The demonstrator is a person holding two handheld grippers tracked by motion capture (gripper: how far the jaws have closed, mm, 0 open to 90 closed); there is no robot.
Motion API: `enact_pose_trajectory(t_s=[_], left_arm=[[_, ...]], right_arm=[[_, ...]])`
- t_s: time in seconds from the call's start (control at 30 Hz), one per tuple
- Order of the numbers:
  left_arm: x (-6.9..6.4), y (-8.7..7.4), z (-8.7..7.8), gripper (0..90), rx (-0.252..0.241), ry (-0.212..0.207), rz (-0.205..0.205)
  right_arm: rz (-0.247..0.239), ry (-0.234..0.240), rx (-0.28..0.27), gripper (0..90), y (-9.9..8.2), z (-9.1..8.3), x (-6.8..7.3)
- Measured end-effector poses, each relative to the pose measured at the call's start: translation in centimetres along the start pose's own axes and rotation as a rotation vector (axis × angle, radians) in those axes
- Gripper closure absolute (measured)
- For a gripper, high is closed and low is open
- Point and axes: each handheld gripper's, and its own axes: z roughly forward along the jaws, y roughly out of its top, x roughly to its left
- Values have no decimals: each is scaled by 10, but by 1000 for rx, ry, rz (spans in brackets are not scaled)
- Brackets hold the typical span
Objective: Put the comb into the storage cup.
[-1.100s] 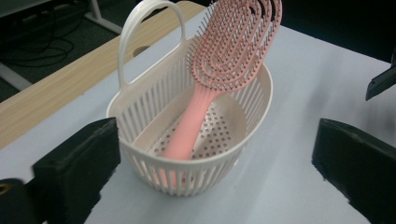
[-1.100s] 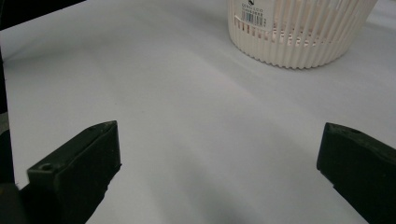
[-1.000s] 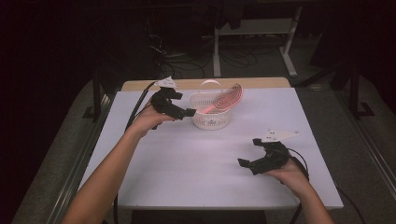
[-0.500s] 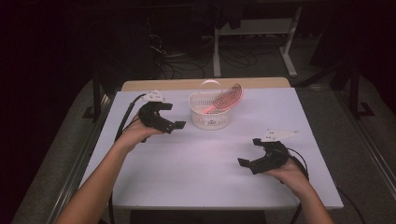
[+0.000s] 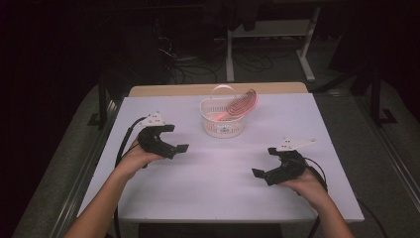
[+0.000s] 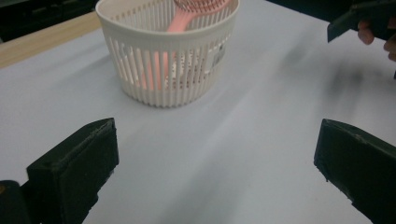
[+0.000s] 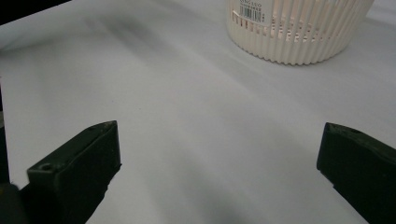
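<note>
Fingers (image 6: 74,163) of the left gripper (image 5: 168,144) stand wide apart with nothing between them, the tool now drawn back toward the left edge of the table (image 5: 163,198) after hovering at the basket a second ago. That retreat, with empty jaws, suggests the drop-off is done. At the middle of the table's far edge sits the white slatted basket (image 5: 224,121), and inside it leans the pink hairbrush (image 5: 237,105), handle down among the slats and bristled head rising above the rim on the right side. Seen along the left gripper, the brush handle (image 6: 175,23) shows pink through the basket wall. Near the right edge, the right gripper (image 5: 270,168) rests low over the table where it was, its jaws likewise spread wide and holding nothing, well apart from the basket. Both hands look to be finishing.
</note>
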Motion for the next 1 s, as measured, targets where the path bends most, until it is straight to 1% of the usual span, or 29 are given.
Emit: enact_pose_trajectory(t_s=[0.1,0.27,0.33,0.47,0.53,0.67,0.87,1.0], left_arm=[[-2,-9,-5,0,-6,8,2],[-5,-22,-13,0,-21,6,-19],[-6,-27,-16,0,-22,8,-18],[-11,-35,-22,0,-44,14,-10],[-13,-39,-25,0,-54,12,-16],[-18,-49,-28,0,-48,10,-11],[-23,-63,-31,0,-18,19,0],[-27,-72,-32,0,-9,16,-1]], right_arm=[[-1,0,1,0,0,0,0],[3,-3,1,0,0,0,0],[3,-3,2,0,-1,-1,0],[4,-5,2,0,-1,-1,0],[8,-6,3,0,-1,0,0],[8,-6,-1,0,-2,0,-1],[12,-10,-2,0,-4,-1,-1],[12,-9,1,0,-5,-1,-1]])
